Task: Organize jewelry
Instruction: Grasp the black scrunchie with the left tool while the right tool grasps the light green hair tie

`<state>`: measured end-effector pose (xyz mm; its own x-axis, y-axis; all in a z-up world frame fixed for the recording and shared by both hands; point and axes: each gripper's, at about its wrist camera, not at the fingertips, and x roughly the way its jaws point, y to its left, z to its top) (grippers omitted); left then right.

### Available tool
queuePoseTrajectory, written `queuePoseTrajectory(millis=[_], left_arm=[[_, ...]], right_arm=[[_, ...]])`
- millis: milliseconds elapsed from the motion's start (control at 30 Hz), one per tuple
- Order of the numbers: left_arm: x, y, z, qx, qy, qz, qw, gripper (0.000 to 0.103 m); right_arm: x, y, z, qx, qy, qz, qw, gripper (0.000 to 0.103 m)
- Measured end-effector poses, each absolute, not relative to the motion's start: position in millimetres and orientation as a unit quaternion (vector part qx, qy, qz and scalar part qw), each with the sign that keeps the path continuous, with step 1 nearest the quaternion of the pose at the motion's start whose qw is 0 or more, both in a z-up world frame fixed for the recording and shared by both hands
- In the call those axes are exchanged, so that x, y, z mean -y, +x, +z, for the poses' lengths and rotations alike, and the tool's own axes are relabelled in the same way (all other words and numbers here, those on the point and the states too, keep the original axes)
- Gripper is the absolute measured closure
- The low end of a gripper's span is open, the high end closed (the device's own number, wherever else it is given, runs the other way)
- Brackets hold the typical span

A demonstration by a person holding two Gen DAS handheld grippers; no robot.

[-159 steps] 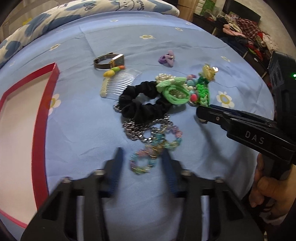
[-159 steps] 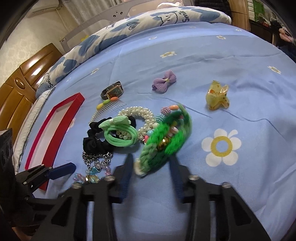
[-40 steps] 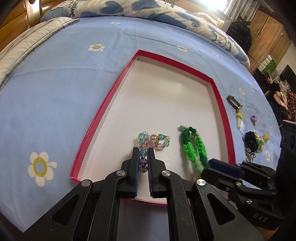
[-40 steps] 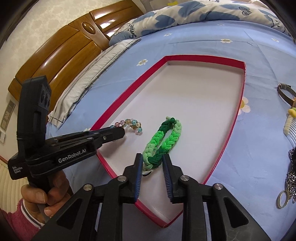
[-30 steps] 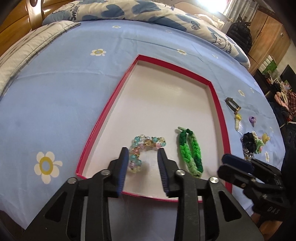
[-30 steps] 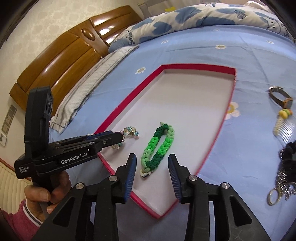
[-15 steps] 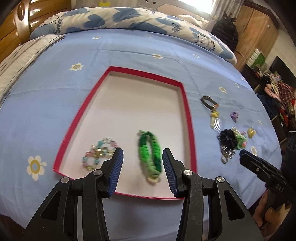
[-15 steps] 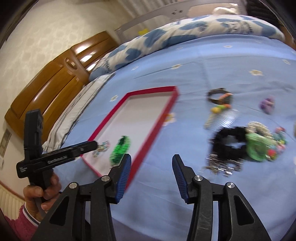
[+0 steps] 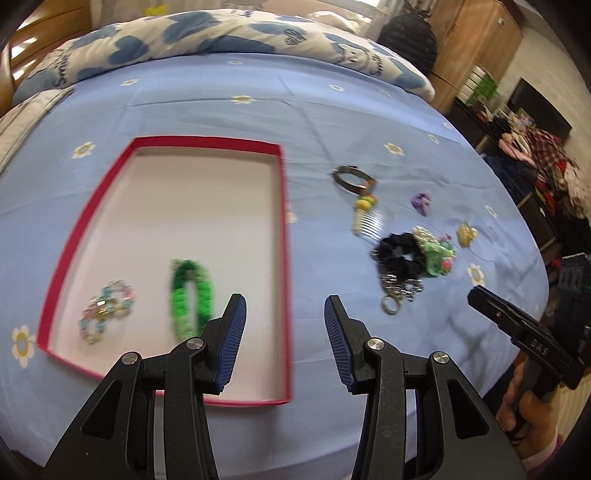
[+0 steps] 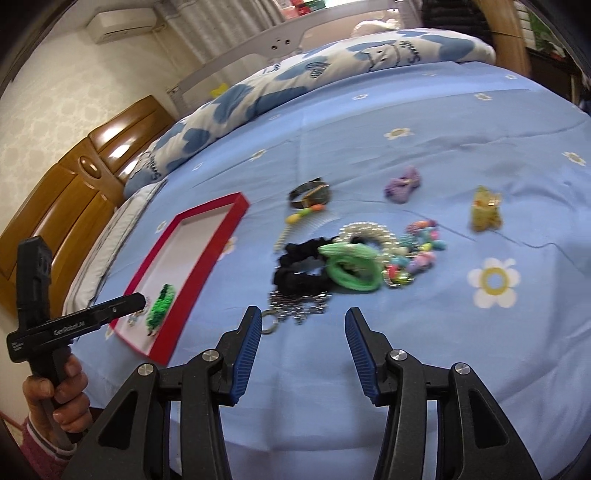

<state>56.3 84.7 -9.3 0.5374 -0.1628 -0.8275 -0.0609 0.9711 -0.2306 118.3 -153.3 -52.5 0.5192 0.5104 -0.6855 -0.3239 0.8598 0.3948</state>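
Blue bedsheet (image 9: 332,99) printed with white daisies covers the bed, with a blue-and-white quilt (image 9: 207,33) bunched along its far edge. On it lies a shallow red-rimmed box lid with a white floor (image 9: 282,221), holding a braided green bracelet (image 9: 190,295) and, beside it, a pastel beaded bracelet (image 9: 105,310) nearer the lid's left wall. Well apart to the right sit a brown-strapped wristwatch (image 10: 310,195), a clear hair comb (image 9: 367,221), a purple bow (image 10: 402,184), a yellow claw clip (image 10: 485,208), and a heap made of a black scrunchie (image 10: 299,271), green hair tie (image 10: 351,264), pearl bracelet (image 10: 369,230), coloured beads (image 10: 421,251) and silver chain (image 10: 299,304). The left gripper (image 9: 282,328) hovers over the lid's near right corner, jaws spread wide and empty. The right gripper (image 10: 303,350) hangs before the heap, jaws likewise wide apart, gripping nothing.
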Motion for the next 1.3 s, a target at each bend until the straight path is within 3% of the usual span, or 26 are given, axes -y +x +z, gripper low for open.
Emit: queuePoseTrajectory(millis=[667,800,900,933,967,1033,1300], left_arm=[[2.0,141.3,-31.9,-0.514,-0.068,-0.121,0.847,0.060],[19.8,159.6,-43.6,-0.527,-0.052,-0.138,0.837,0.061],[29.2,169.2,-55.0,-0.540,-0.041,-0.147,0.828,0.061],[31.5,171.6,-58.5,-0.543,-0.037,-0.148,0.826,0.064],[34.8,172.7,-62.0,-0.545,-0.031,-0.149,0.824,0.076],[37.9,172.1,-64.3,-0.545,-0.023,-0.151,0.824,0.088],[27.3,156.9,-45.3,-0.519,-0.045,-0.158,0.839,0.095]], right_arm=[[152.2,174.9,-66.1,-0.428,0.051,0.240,0.870,0.058],[151.3,185.4,-76.9,-0.444,0.051,0.245,0.861,0.088],[158.7,186.2,-79.9,-0.446,0.068,0.246,0.858,0.096],[162.5,185.8,-80.3,-0.446,0.074,0.244,0.858,0.097],[167.0,184.7,-80.4,-0.446,0.083,0.243,0.857,0.098],[173.2,183.1,-79.7,-0.446,0.092,0.240,0.857,0.100],[187.2,169.9,-70.8,-0.439,0.124,0.236,0.858,0.100]])
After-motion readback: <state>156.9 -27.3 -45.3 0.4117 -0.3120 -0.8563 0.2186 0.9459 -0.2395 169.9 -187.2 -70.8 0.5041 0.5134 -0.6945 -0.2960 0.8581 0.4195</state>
